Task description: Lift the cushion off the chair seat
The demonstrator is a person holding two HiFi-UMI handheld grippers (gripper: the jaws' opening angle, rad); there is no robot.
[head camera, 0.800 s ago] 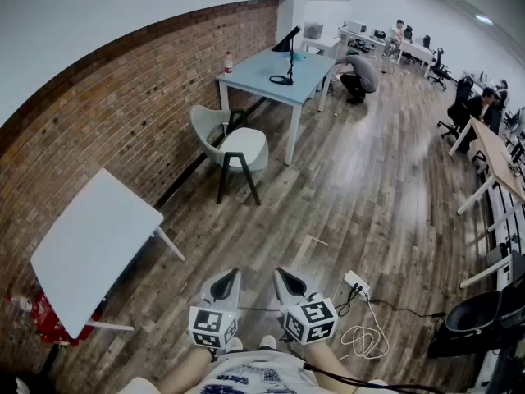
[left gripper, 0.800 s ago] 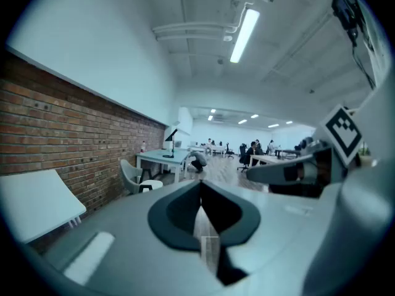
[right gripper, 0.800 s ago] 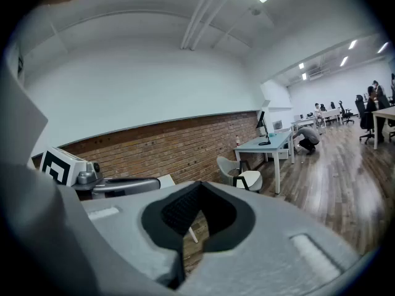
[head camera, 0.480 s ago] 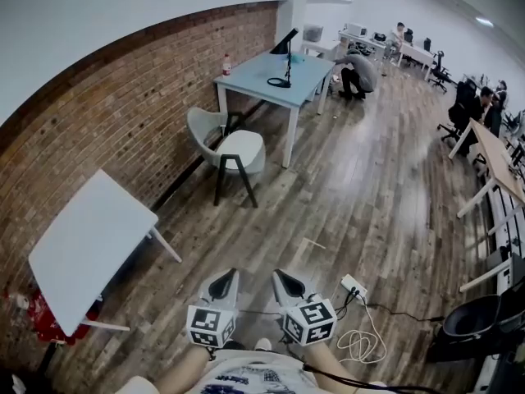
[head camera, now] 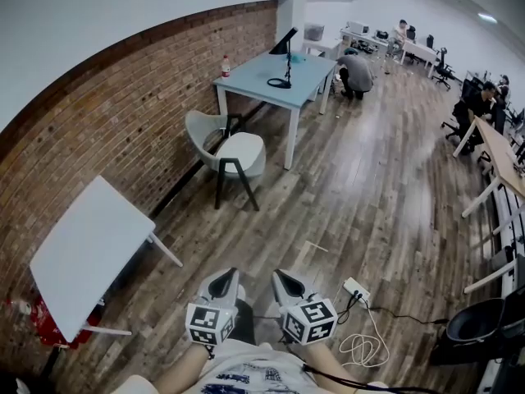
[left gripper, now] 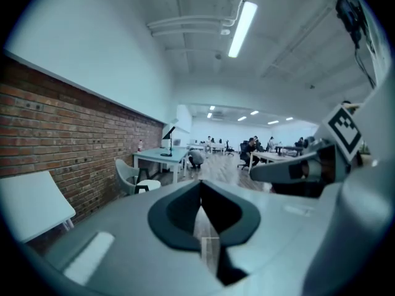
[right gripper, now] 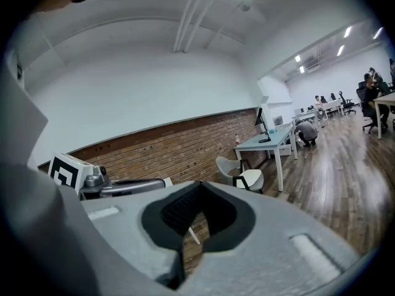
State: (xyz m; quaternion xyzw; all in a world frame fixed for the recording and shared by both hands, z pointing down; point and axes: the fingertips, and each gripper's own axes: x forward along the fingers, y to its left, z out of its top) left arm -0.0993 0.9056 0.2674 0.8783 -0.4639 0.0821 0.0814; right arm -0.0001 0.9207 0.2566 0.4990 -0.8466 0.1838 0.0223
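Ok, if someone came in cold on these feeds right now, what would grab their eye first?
Probably the long red brick wall curving along the left, with the pale shell chair and its white seat cushion standing near it, beside a light-blue table. Nearest the camera, the left gripper and right gripper sit side by side, both shut and empty, far short of the chair.

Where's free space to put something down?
Bare: the white tabletop by the brick wall, and the wooden floor between the grey chair and the right-hand wooden desk. Crowded: the pale blue table around its black lamp; floor by the coiled white cable.
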